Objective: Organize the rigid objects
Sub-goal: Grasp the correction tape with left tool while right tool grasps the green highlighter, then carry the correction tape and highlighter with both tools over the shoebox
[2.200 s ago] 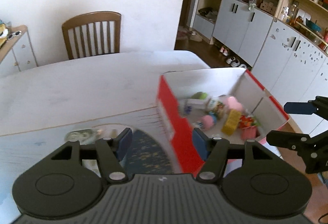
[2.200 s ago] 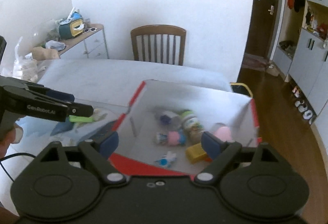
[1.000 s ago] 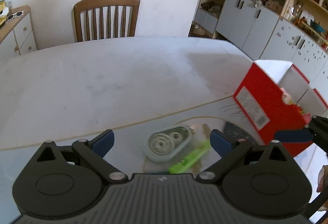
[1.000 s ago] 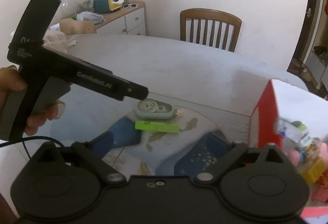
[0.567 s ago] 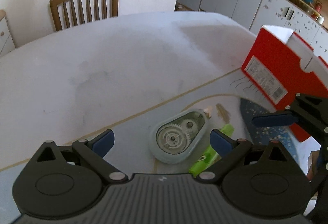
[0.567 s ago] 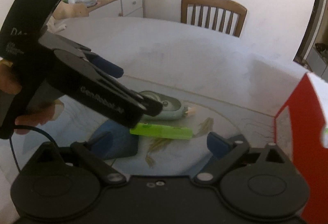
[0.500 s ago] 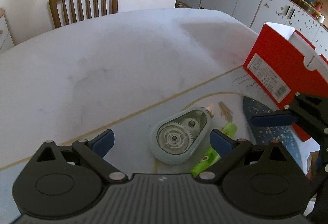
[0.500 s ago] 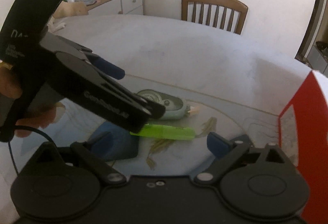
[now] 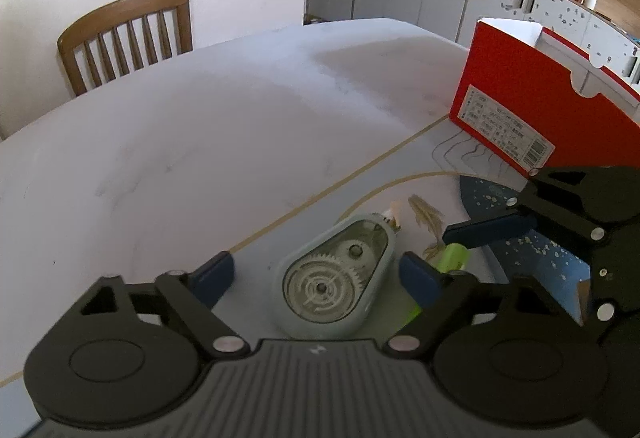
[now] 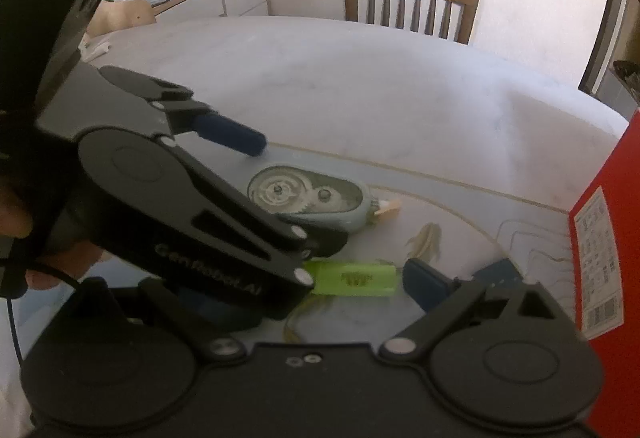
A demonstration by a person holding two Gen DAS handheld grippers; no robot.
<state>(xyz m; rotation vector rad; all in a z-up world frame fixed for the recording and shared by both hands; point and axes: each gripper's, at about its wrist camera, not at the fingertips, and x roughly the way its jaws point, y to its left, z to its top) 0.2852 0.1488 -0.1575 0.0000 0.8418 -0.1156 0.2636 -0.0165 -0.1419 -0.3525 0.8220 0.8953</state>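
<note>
White tabletop (image 9: 200,141) fills most of both views, with a wooden chair (image 9: 128,33) at its far edge and a printed mat under the work area near the front edge. On that mat lies a grey-green correction tape dispenser (image 9: 334,282), flat on its side with its gears showing, and just beside it a lime-green tube (image 10: 354,280). A red box (image 9: 532,117) stands on the right side of the tabletop, apart from both, probably the place where they belong.

The left gripper (image 9: 316,272) straddles the dispenser; its jaws are closing, the pads not yet pressing on the casing, so this looks like the start of a pick. The right gripper (image 10: 308,286) hangs low over the tube with jaws spread, the tube between them, though the left gripper hides its left finger.
</note>
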